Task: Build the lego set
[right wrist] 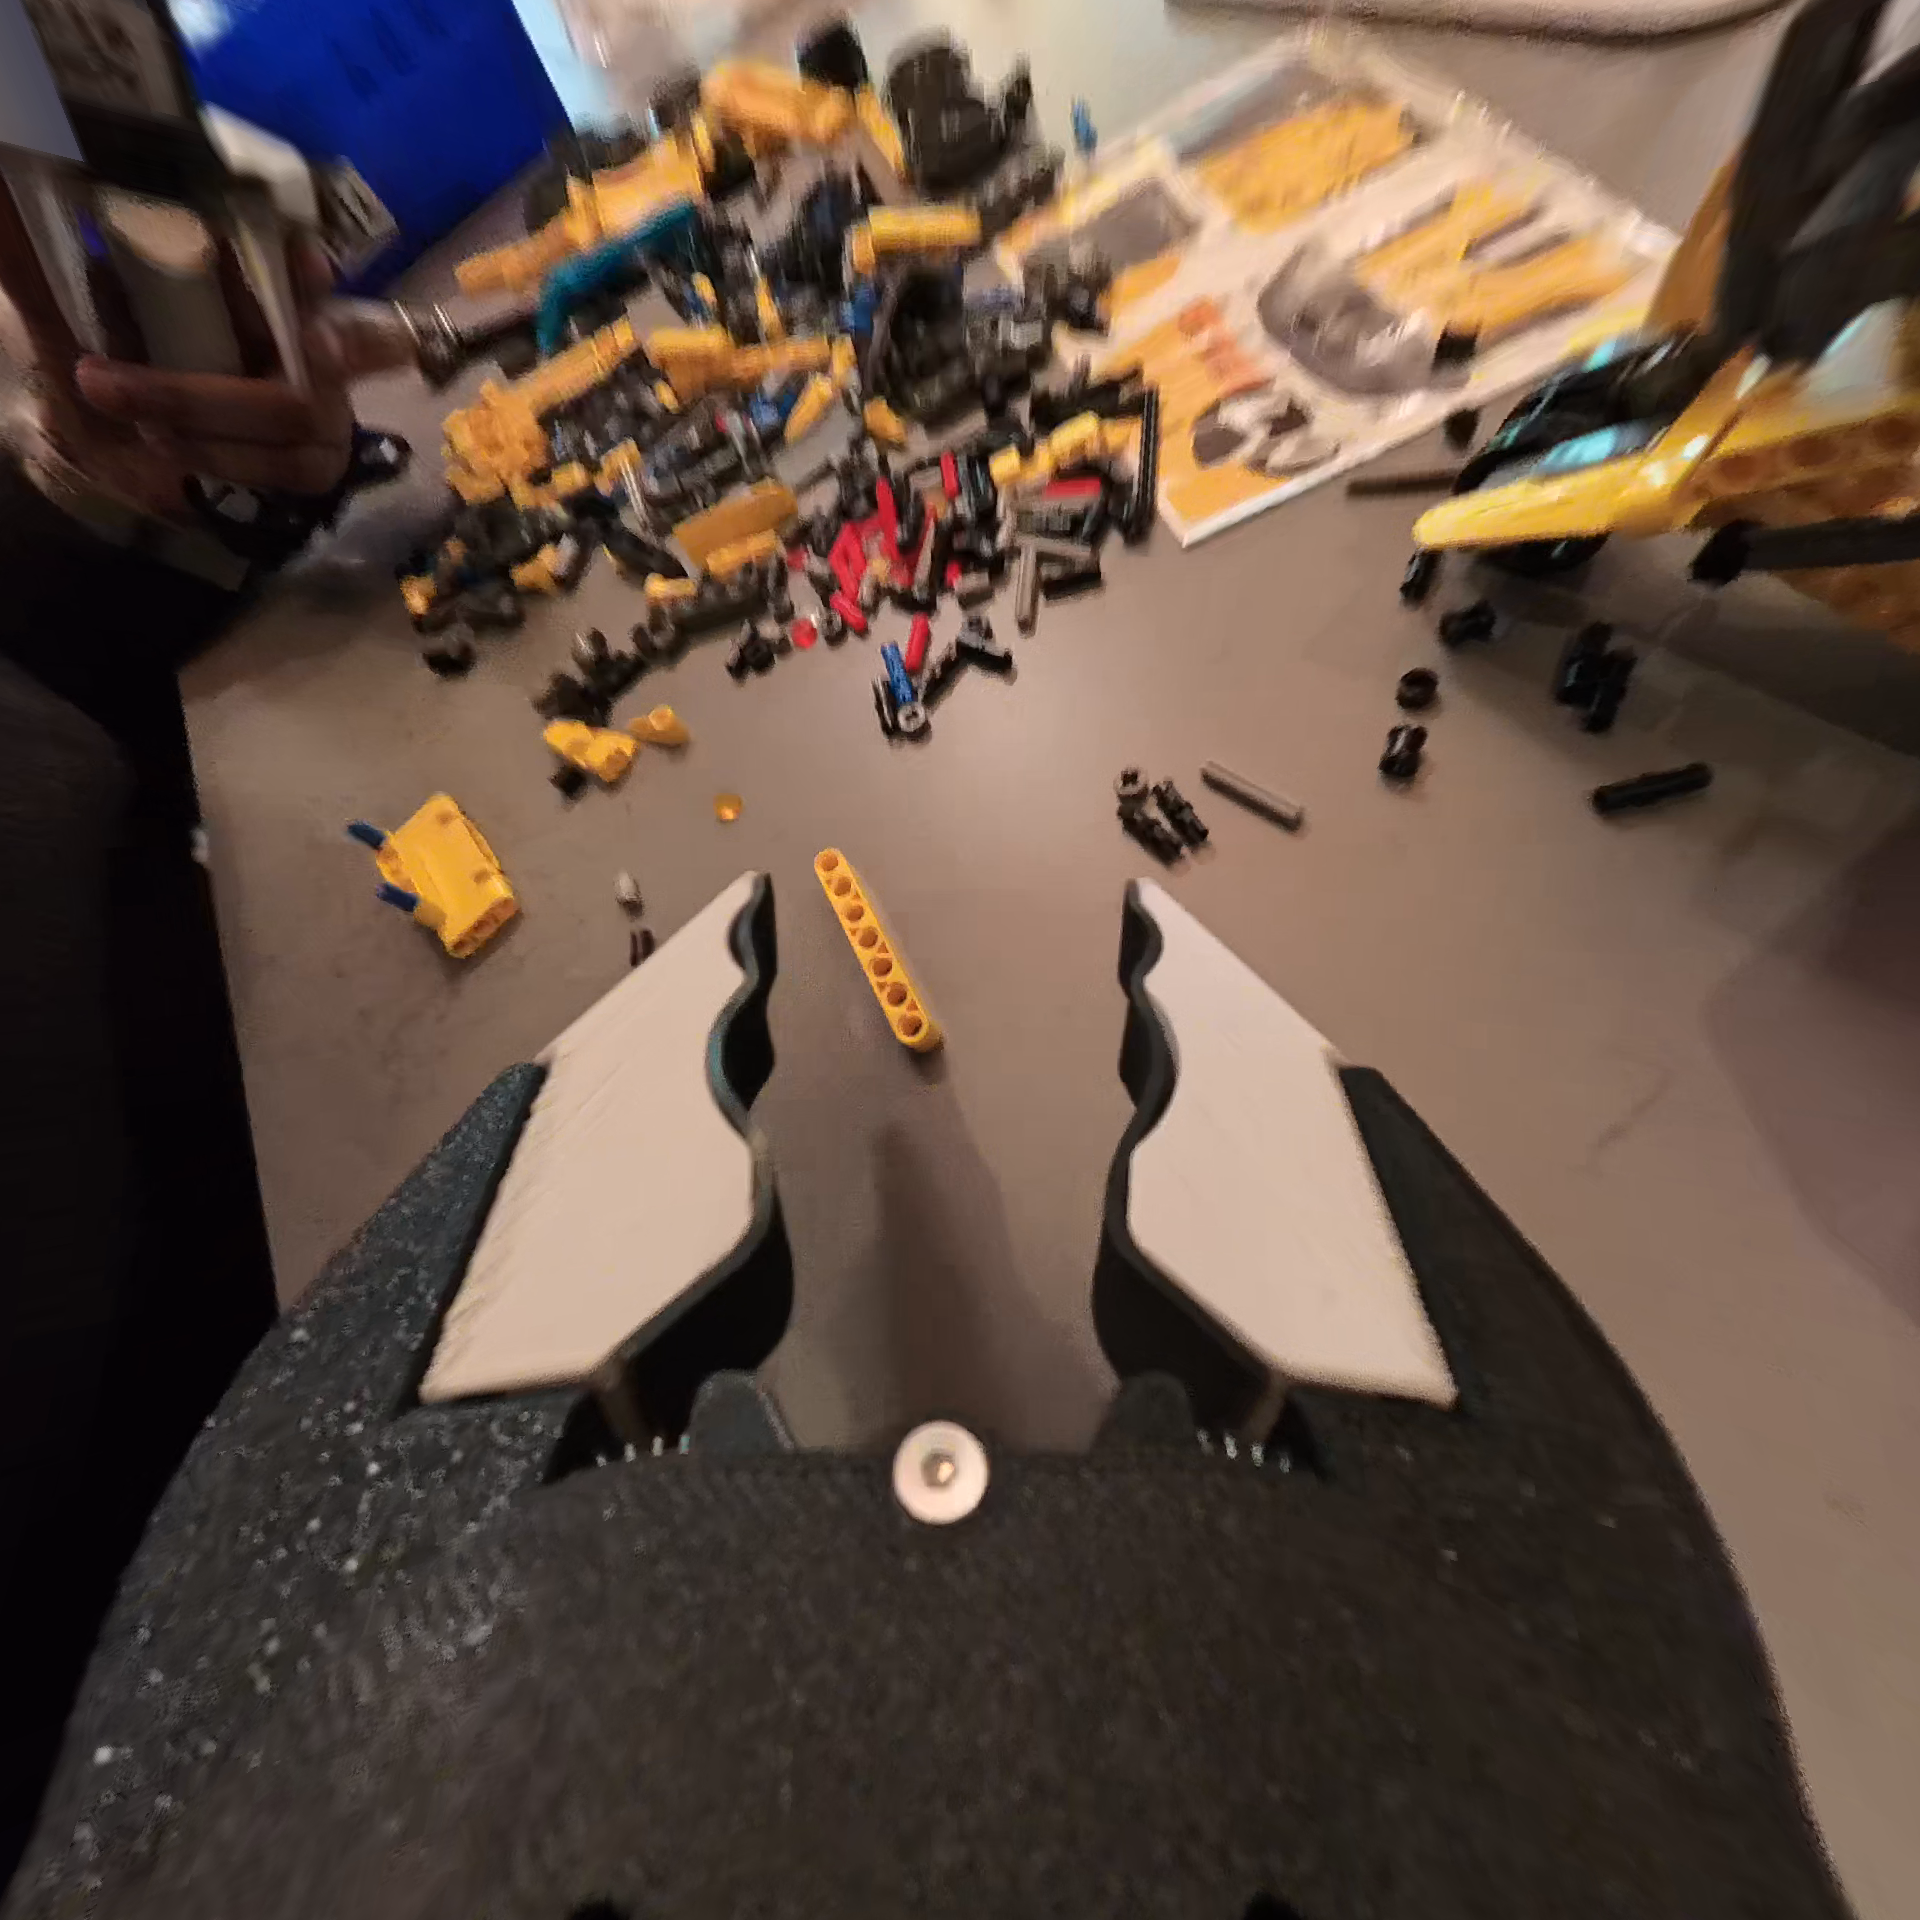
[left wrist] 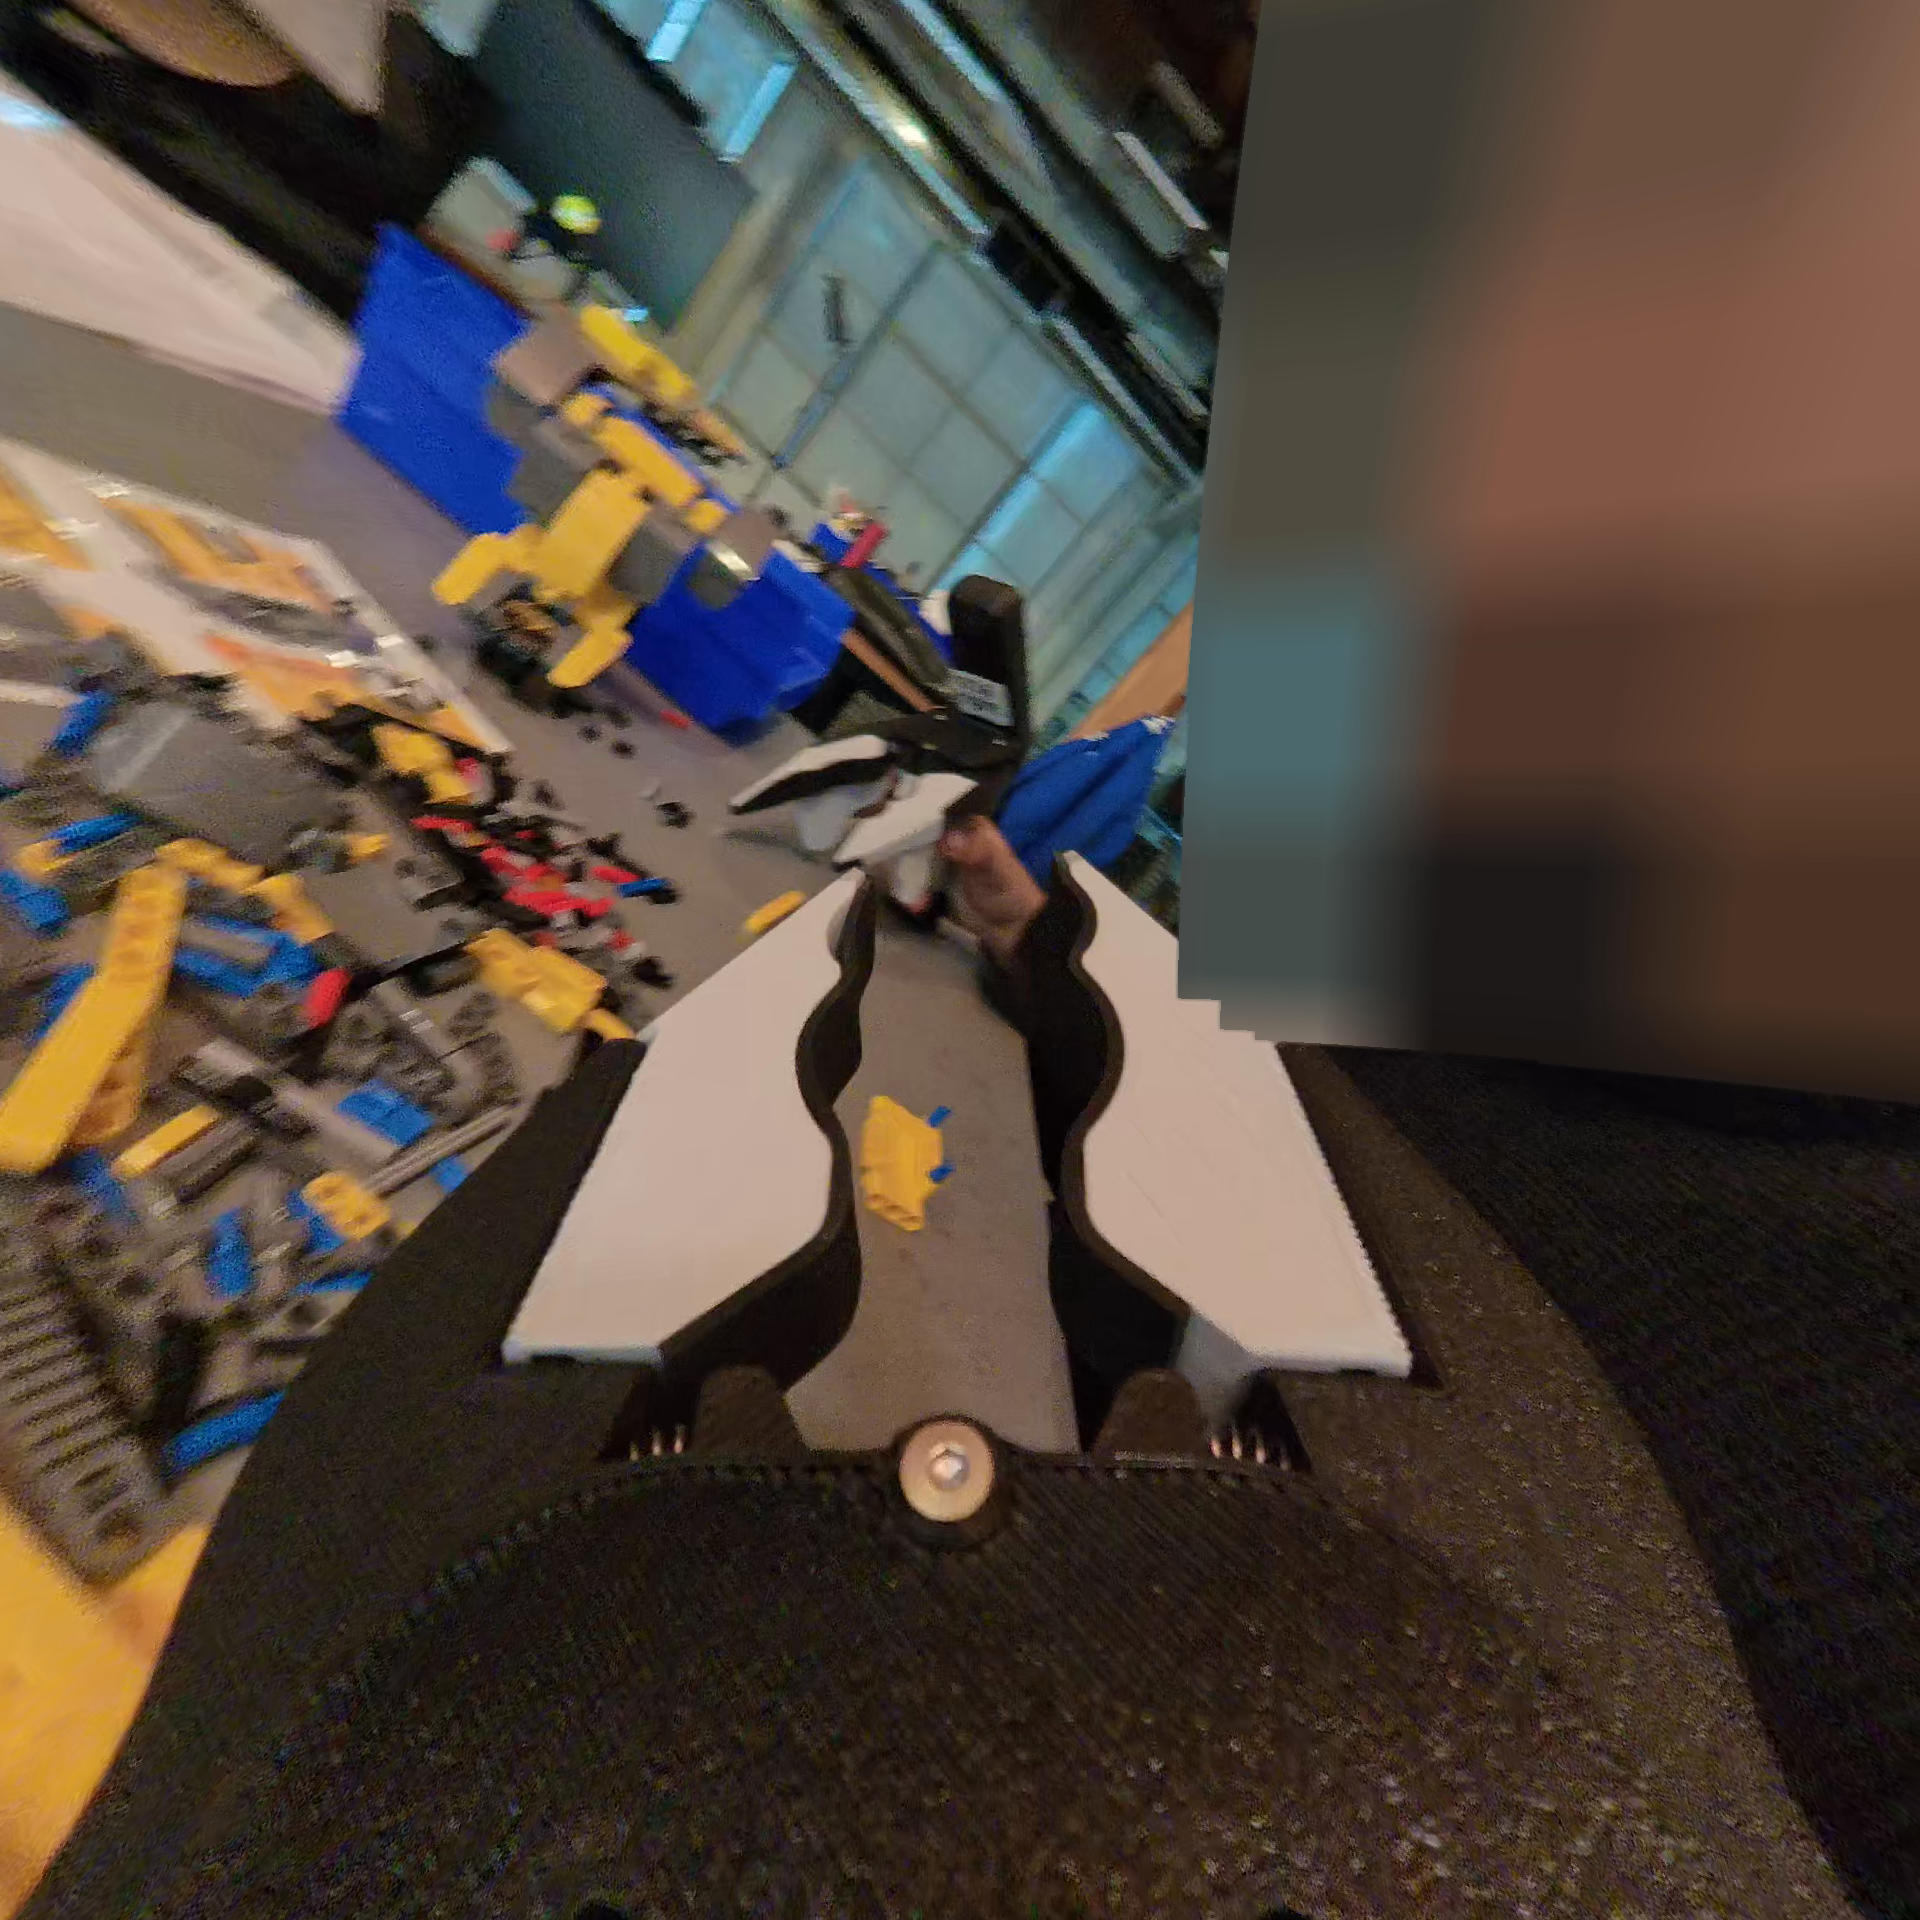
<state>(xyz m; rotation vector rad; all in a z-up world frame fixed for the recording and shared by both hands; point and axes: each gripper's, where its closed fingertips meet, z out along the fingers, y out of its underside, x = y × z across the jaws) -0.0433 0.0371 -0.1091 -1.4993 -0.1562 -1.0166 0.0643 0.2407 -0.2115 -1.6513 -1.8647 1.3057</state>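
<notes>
My left gripper (left wrist: 966, 883) is open and empty above the grey table. A small yellow block with blue pins (left wrist: 899, 1164) lies on the table and shows between its fingers. The same block lies at the left in the right wrist view (right wrist: 447, 883). My right gripper (right wrist: 948, 888) is open wide and empty. A long yellow beam with holes (right wrist: 878, 951) lies on the table between its fingertips, nearer the left one. A partly built yellow model (right wrist: 1662, 436) stands at the right; it also shows in the left wrist view (left wrist: 603, 499).
A big pile of loose yellow, black, red and blue pieces (right wrist: 810, 416) covers the middle of the table. Instruction sheets (right wrist: 1299, 281) lie behind it. Small black pins (right wrist: 1158, 805) are scattered near the right gripper. Blue bins (left wrist: 436, 384) stand at the back.
</notes>
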